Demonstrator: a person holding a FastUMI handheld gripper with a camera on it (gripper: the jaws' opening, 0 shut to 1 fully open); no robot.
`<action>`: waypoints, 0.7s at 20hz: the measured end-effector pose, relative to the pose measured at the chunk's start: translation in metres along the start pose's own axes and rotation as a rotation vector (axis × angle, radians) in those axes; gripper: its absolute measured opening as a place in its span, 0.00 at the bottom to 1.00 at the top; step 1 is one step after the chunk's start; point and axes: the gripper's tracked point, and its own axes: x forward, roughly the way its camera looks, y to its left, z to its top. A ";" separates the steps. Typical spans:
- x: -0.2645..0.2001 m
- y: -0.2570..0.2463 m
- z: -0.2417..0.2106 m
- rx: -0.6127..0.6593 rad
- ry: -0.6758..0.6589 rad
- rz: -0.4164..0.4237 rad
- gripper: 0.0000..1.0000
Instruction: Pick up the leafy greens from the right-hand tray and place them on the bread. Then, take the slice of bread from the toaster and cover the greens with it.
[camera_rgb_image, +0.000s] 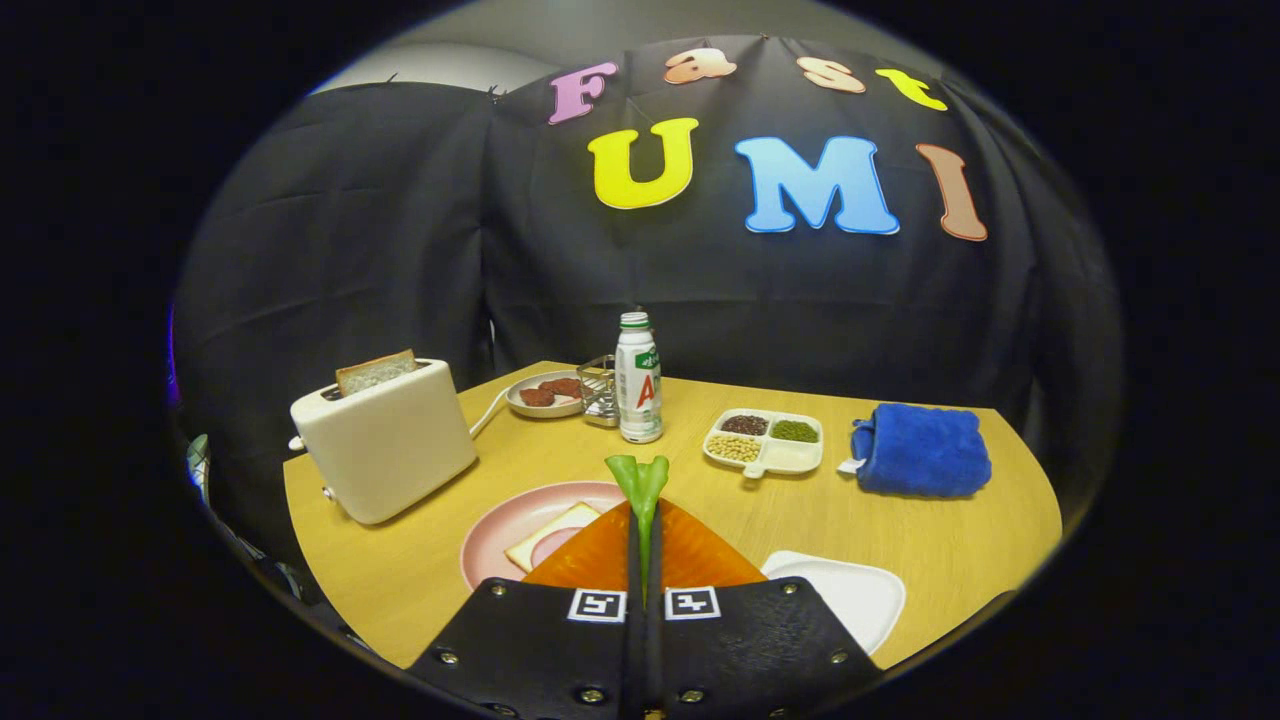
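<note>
The gripper (642, 520) has its two orange fingers pressed together on the leafy greens (640, 478), a smooth green strip whose forked tip sticks out past the fingertips. Just below and left lies a square slice of bread (552, 535) on a round pink plate (500, 530); it seems to carry a pinkish round filling. To the near right sits a glossy white tray (850, 595). On the far left, a boxy cream toaster (385, 440) holds a grainy brown slice (375, 372) upright in its slot.
</note>
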 end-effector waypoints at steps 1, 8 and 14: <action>0.004 0.008 0.002 0.018 -0.004 0.016 0.00; 0.041 0.044 -0.004 0.117 0.005 0.075 0.00; 0.067 0.051 -0.030 0.072 0.043 0.034 0.00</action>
